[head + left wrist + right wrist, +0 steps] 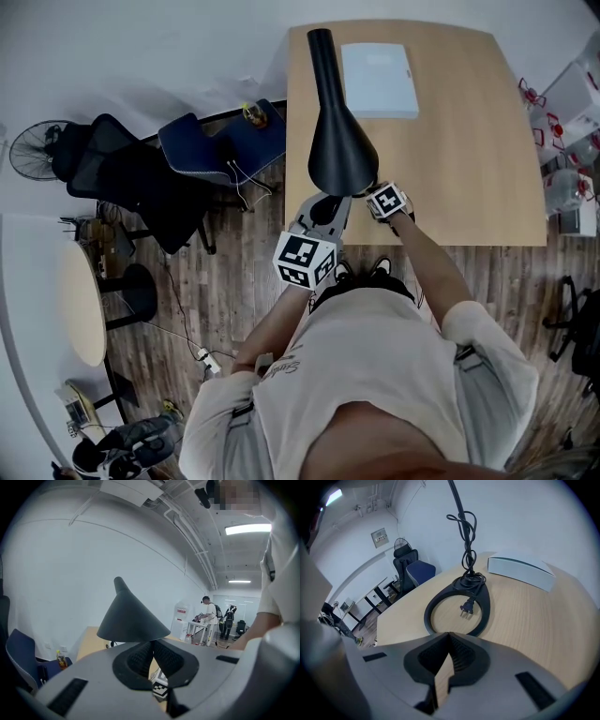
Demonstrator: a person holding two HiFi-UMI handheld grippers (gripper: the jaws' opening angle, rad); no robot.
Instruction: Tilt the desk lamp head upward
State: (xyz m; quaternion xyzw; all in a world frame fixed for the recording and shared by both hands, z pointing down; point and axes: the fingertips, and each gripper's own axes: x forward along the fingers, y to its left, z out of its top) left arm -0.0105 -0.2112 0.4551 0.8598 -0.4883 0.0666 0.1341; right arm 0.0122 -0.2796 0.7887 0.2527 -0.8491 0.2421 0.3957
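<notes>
Left gripper [151, 642]: fingers [139, 660] pressed together, nothing between them. The tips sit right under the rim of the lamp head [131, 616]. I can't tell whether they touch it.

Right gripper [449, 634]: its fingers [462, 656] are closed too and hold nothing. It hovers low over the surface [469, 169], just short of the ring base [457, 613].

Lamp head: black cone, mouth facing down and toward me, over the near edge of the surface, above both grippers in the head view. The neck runs away from me toward the far edge.

Step in hand, as I judge it: lift the rim from below.
- Push up with the closed left tips against the near rim, slowly, so the head pivots rather than the whole lamp.
- The base looks light and open. Better to press the right gripper down on the ring if the lamp starts to slide or tip.
- Keep clear of the cord [466, 527] draped over the base.
- Stop once the mouth faces outward.

Count:
- lamp 1, head 1, ring base 1
- cord 1, plug [466, 609] 1, lying inside the ring
- white box [380, 80] 1, at the far side
- grippers 2
- chairs [169, 169] 2, beside the surface
- fan [33, 145] 1
</notes>
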